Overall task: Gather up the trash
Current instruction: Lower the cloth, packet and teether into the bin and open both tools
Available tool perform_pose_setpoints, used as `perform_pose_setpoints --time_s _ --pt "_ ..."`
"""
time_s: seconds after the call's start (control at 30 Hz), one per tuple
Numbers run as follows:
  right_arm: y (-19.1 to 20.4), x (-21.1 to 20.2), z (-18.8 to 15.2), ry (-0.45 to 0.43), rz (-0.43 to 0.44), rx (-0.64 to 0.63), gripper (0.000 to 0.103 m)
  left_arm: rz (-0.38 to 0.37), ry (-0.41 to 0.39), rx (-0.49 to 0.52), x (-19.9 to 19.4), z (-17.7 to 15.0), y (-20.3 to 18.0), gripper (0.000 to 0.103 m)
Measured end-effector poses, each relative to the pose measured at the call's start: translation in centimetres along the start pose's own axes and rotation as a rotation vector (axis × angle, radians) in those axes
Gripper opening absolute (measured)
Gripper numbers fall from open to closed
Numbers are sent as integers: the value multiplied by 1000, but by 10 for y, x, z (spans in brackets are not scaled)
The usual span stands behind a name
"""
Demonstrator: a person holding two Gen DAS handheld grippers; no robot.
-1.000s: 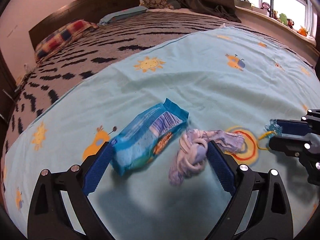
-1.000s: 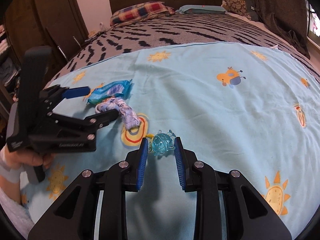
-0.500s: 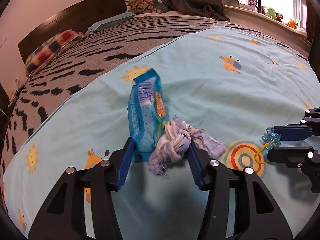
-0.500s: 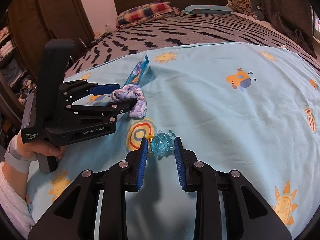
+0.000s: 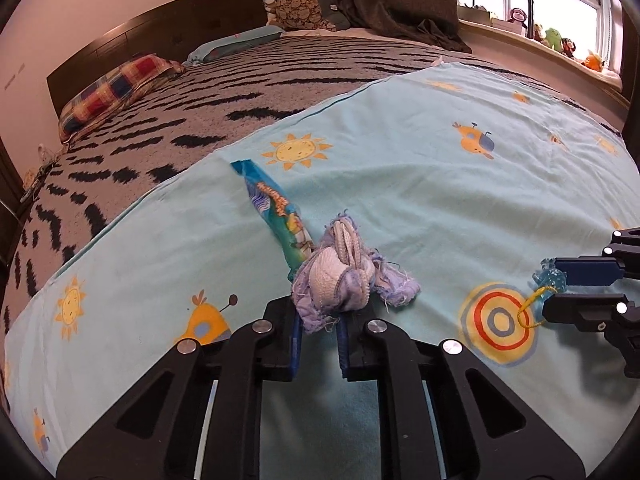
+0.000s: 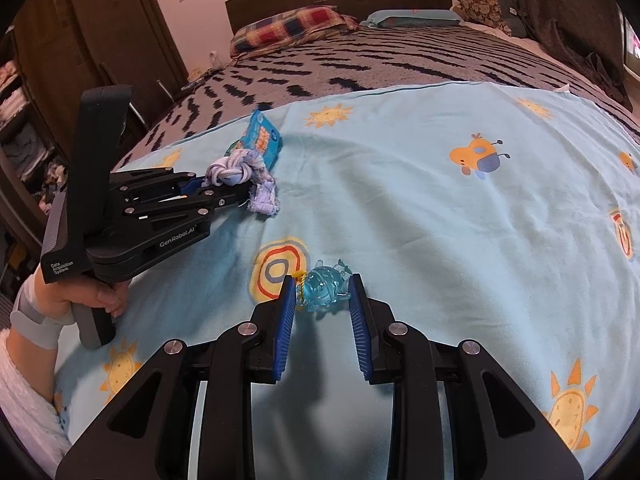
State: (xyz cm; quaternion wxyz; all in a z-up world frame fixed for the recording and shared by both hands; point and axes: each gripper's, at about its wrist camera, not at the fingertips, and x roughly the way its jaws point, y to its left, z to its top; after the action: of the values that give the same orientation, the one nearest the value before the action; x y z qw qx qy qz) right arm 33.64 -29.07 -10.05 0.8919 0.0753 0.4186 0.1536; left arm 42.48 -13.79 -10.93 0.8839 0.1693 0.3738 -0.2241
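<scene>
Bedroom, light-blue sun-print sheet (image 5: 400,184) covering the bed. My left gripper (image 5: 318,320) is angling down, clamping the knotted rag (image 5: 340,276) plus blue wrapper (image 5: 276,208). My right gripper (image 6: 322,304) is angling down too, pinching a blue plastic toy (image 6: 324,286).

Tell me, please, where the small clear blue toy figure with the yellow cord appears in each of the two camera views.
Left wrist view: the blue toy figure is at the far right edge, between the fingers of the right claw.
Right wrist view: it is low in the centre, between the blue pads of that claw.
Shared landmark: the ringed target print on the sheet, just left of the toy in both views.
</scene>
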Motion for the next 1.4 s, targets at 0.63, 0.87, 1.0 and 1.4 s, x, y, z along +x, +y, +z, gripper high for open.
perform_pose_setpoints --time_s 0.63,0.87,1.0,1.4 --pt "38 -72 -22 -66 12 -31 28 19 -89 -17 -121 -38 -27 10" --pt "64 -119 -50 -99 10 -58 28 10 -131 -25 -201 -71 -58 10" --pt "76 -144 -73 -107 2 -72 28 -6 -157 -46 -241 -94 -75 10" --pt "98 -187 -157 -93 1 -78 28 -45 -171 -77 -306 -187 -126 11"
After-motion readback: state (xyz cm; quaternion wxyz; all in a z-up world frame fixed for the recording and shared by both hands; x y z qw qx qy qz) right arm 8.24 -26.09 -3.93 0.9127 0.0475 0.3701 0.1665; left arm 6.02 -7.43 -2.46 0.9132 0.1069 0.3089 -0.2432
